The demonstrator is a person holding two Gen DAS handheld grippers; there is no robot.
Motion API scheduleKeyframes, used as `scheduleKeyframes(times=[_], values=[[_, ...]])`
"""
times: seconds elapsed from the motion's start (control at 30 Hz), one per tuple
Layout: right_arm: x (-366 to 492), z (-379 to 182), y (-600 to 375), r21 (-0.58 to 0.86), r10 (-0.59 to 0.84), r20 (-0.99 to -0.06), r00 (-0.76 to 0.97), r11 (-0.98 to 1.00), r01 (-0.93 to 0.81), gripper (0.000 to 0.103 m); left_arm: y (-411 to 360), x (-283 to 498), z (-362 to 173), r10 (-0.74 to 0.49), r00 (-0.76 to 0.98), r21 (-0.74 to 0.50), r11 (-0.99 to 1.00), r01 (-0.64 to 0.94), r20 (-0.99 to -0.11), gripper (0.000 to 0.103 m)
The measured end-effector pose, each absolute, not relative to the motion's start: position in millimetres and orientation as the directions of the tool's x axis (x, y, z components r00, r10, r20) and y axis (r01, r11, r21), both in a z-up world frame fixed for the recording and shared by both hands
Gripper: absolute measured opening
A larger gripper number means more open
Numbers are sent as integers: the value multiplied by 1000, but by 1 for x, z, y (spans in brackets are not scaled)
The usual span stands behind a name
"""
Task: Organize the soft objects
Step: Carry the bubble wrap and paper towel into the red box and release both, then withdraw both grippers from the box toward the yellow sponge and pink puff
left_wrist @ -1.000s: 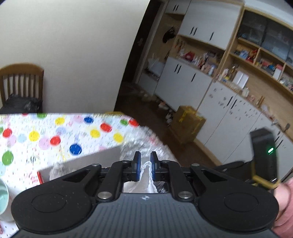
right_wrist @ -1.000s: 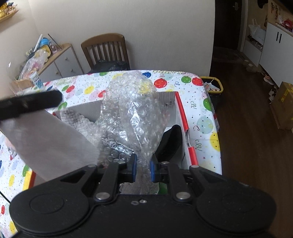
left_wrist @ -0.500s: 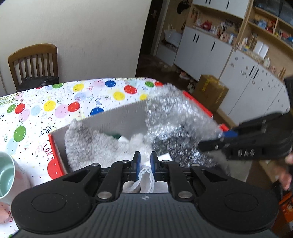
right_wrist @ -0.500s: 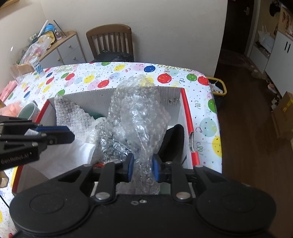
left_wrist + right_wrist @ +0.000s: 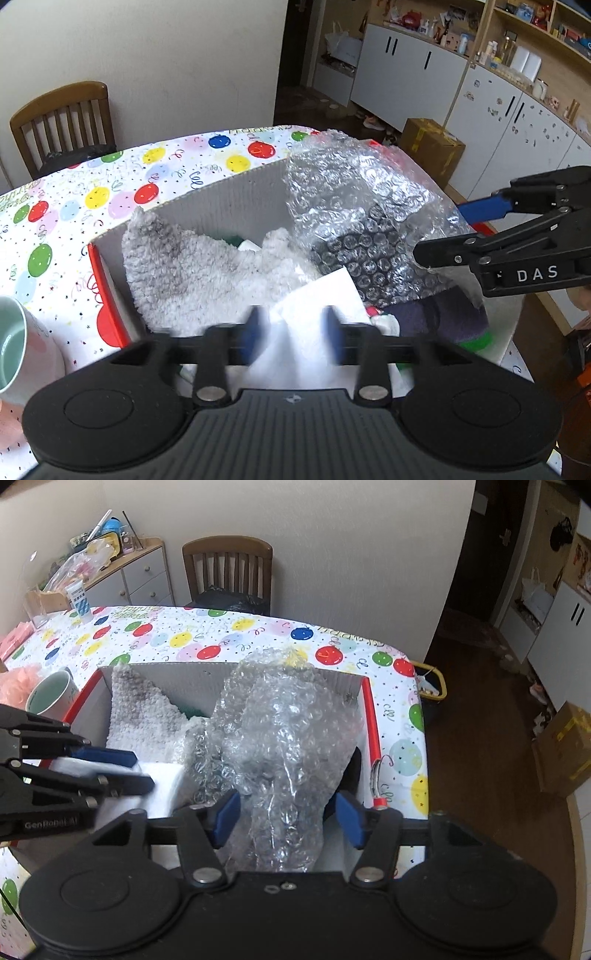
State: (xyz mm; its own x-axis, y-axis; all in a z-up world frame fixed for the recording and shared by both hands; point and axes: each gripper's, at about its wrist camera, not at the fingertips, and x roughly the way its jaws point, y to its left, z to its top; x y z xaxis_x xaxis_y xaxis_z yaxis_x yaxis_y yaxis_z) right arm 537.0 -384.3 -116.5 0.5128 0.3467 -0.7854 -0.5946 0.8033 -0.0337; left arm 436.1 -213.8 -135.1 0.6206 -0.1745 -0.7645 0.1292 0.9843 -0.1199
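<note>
1. Left wrist view: my left claw [image 5: 291, 339] is spreading its jaws at this moment. The white soft sheet [image 5: 317, 295] lies between the two blue pads, but they do not press it now, so I judge it released. It rests inside the red-rimmed box [image 5: 110, 295], directly under and ahead of this claw. Its long side runs away from me, toward the bubble wrap [image 5: 354, 206]. The grey fluffy cloth [image 5: 184, 266] lies to the left of it in the box. A mug [image 5: 14, 343] stands outside the box, on the balloon tablecloth [image 5: 74, 199].

2. Right wrist view: my right claw [image 5: 286, 819] is also opening. The bubble wrap [image 5: 284, 738] stands between its pads, and I see a gap on each side, so nothing is pinched. The wrap stands nearly upright in the right half of the box [image 5: 369, 716], with its long axis pointing away from me and up, above the rim. My left claw [image 5: 110, 771] is at the left, over the white sheet [image 5: 166, 786].

3. My judgement: the right claw is nearer to the wrap, so it should push the wrap down, below the rim.
</note>
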Motion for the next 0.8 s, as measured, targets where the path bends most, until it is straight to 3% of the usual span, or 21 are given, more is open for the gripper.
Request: scheduleKeyframes(times=[0.07, 0.67, 0.8], values=[[534, -115, -385, -41, 348, -781, 518, 800, -599, 60, -215, 434, -135, -181, 632, -119, 983, 139, -754, 71], [492, -71, -400, 17, 440, -698, 565, 799, -601, 83, -197, 389, -94, -215, 702, -150, 977, 155, -679, 73], [475, -56, -398, 40, 473, -668, 575, 794, -607, 87, -185, 372, -80, -226, 724, -164, 974, 156, -652, 80]])
